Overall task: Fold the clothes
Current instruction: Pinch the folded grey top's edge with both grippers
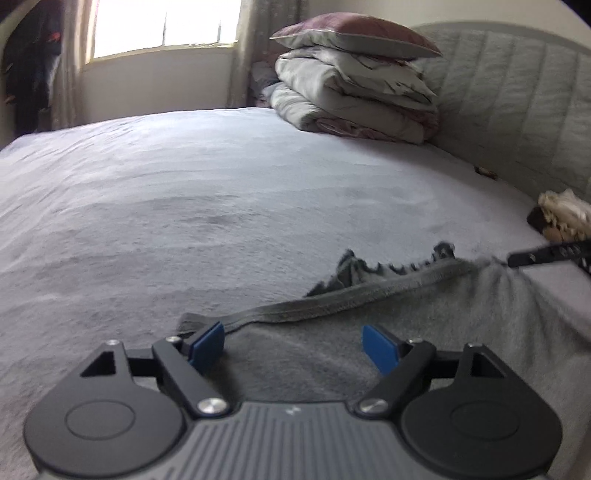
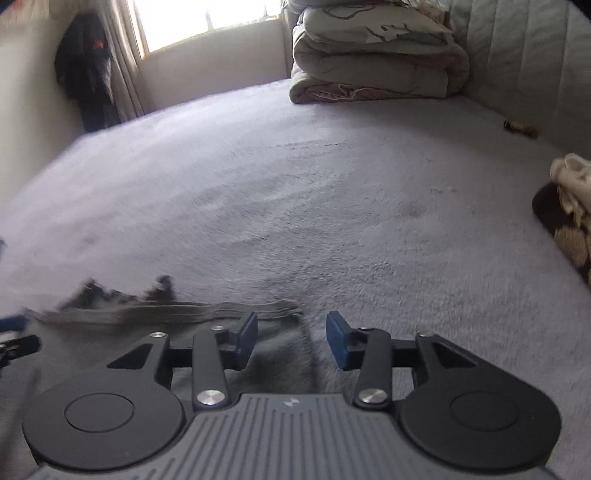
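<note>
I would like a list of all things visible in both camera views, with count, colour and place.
garment: one, grey, near edge of bed, under both grippers
bed: one, pale lilac cover
bedding stack: one, grey-white and pink, far corner by headboard
headboard: one, pale, quilted, right side
fluffy item: one, cream and brown, right edge of bed
window: one, bright, far wall
dark clothes: hanging, left of window
left gripper: black, blue pads, open
right gripper: same, open

no text, number or brand name can be read in either view. only a small pale mark sits on the grey ribbed body of the left gripper (image 1: 293, 349) and of the right gripper (image 2: 291, 334), too small and blurred to tell its form.
</note>
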{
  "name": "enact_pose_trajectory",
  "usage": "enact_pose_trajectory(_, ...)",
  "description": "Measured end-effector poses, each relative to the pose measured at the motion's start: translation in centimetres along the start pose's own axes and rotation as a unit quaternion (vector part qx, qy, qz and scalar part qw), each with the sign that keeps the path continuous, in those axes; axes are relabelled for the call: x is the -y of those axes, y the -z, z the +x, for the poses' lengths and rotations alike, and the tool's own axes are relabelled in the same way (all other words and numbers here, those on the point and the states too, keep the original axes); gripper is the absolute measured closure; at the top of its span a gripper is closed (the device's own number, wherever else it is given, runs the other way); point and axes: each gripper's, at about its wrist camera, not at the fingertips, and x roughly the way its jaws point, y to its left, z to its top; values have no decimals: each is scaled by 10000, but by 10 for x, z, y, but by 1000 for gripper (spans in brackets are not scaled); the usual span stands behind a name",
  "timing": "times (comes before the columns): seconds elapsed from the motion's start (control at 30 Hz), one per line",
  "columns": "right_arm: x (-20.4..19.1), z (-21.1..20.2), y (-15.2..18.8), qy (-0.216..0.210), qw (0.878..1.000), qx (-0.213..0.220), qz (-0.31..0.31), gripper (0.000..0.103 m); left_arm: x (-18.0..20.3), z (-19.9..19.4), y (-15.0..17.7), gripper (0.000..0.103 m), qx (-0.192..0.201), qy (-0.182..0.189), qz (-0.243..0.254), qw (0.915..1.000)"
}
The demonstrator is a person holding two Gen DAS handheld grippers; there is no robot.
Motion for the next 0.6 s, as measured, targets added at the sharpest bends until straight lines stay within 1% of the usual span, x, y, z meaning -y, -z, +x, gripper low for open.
enact_pose_trajectory(0.1,7,-10,3,-309,9993,-56,201,57,-18,-12,-4,19,-6,-56,-352,9994)
enact_pose_trajectory(0.23,13,-9,9,-227,9992,-250,220,57,-45,-17,-1,19,-190,-203,-754,9968)
enact_pose_trajectory(0.3,16,-9,11,-262,9989,-339,181,57,-56,-16,4,19,-324,-201,-936,9949)
enact_pose_trajectory(0.33,17,-9,12,-282,9989,-349,153,57,-60,-15,6,20,-367,-153,-1019,9940)
enact_pose_trajectory(0.43,17,-9,13,-391,9985,-364,149,57,-62,-14,10,21,-363,143,-1174,9923)
enact_pose_trajectory(0.53,13,-4,13,-590,9974,-383,181,57,-55,-9,11,27,-350,502,-1204,9908)
enact_pose_trajectory(0.6,7,0,13,-781,9961,-377,146,57,-49,-4,12,28,-326,627,-1147,9909)
